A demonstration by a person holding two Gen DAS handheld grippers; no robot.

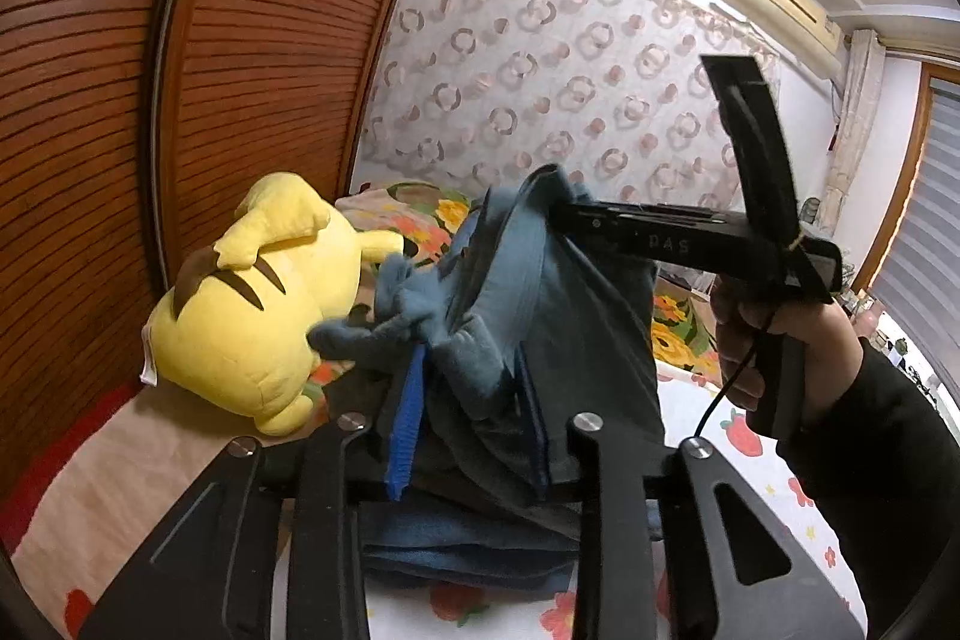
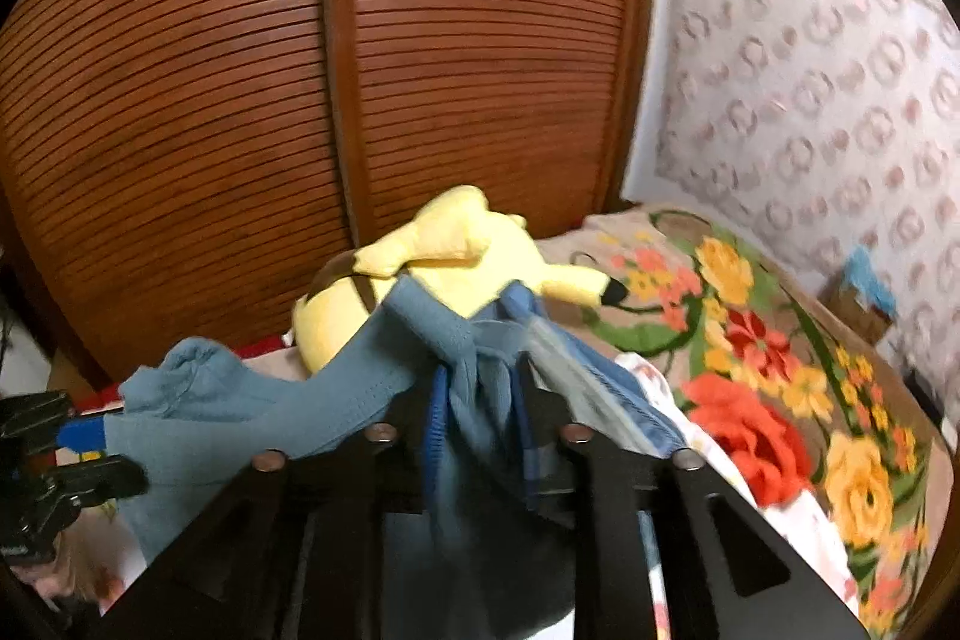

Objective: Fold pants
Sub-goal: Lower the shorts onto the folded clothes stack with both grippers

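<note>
Blue-grey pants [image 1: 576,340] hang bunched between my two grippers above the bed. In the left wrist view my left gripper [image 1: 471,430] has its blue pads [image 1: 405,430] closed on a thick wad of the cloth. My right gripper [image 1: 558,217], held by a hand [image 1: 762,334] in a black sleeve, bites the upper edge of the pants and holds it up. In the right wrist view my right gripper [image 2: 483,424] is shut on gathered cloth of the pants [image 2: 312,400]. A band of cloth runs left to my left gripper [image 2: 90,451], which clamps its end.
A yellow plush toy [image 1: 252,316] [image 2: 468,256] lies on the bed just behind the pants. A slatted wooden wardrobe [image 1: 240,40] [image 2: 300,100] stands close behind it. A floral blanket [image 2: 750,400] covers the bed to the right; a strawberry-print sheet [image 1: 738,436] lies below.
</note>
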